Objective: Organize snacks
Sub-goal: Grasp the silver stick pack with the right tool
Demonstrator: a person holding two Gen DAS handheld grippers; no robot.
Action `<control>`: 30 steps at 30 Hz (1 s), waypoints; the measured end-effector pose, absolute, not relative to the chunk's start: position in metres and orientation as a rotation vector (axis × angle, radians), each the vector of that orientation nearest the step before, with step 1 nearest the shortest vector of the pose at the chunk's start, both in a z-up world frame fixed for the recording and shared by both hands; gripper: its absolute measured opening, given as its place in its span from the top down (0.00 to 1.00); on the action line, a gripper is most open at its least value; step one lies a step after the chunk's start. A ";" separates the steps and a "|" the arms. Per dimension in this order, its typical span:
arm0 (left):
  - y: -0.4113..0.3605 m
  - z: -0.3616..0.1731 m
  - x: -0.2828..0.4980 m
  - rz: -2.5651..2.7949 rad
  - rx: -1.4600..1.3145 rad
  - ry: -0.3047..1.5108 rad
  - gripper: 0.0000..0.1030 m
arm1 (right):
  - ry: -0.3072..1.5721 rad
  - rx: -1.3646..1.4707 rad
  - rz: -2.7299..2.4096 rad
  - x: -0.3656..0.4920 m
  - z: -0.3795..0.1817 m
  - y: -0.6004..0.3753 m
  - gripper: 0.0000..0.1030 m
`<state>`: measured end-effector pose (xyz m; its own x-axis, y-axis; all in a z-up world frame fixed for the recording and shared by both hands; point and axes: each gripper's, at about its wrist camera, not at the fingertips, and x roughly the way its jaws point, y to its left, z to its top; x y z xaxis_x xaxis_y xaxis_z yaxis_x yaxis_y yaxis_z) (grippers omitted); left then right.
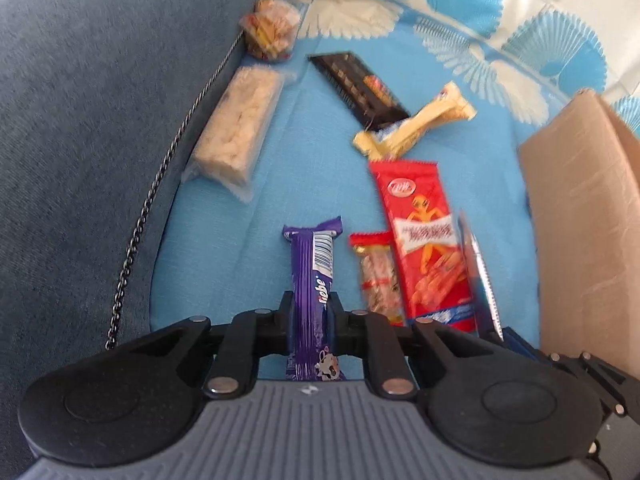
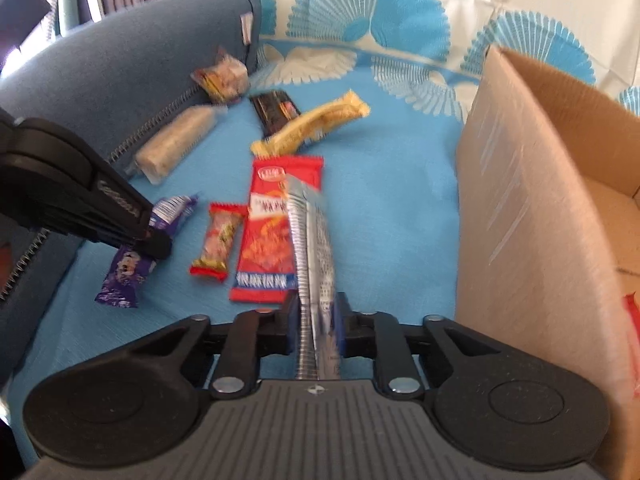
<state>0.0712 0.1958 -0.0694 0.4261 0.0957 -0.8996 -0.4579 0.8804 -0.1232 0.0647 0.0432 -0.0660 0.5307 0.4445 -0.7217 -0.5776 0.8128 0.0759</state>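
Snacks lie scattered on the blue bedspread (image 2: 392, 208). Left gripper (image 1: 312, 312) pinches the purple bar (image 1: 310, 280) mid-length; right gripper (image 2: 318, 320) is clamped on a silver packet (image 2: 312, 240). Wrappers look light, thin and slippery, so grip across the middle. Cardboard box (image 2: 520, 216) stands right; one red wrapper edge (image 2: 632, 312) shows inside.

Black tongs (image 1: 312, 316) with silver rivets on a ribbed grey body.

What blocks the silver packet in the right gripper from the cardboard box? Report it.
Only the box's own near wall. The right gripper is shut on the silver foil packet beside the open brown cardboard box, so it must clear that wall; nothing else visible intervenes.
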 end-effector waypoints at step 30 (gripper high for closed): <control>0.184 -0.069 0.066 0.275 -0.322 1.111 0.84 | 0.820 -0.204 0.530 0.074 -0.089 0.052 0.77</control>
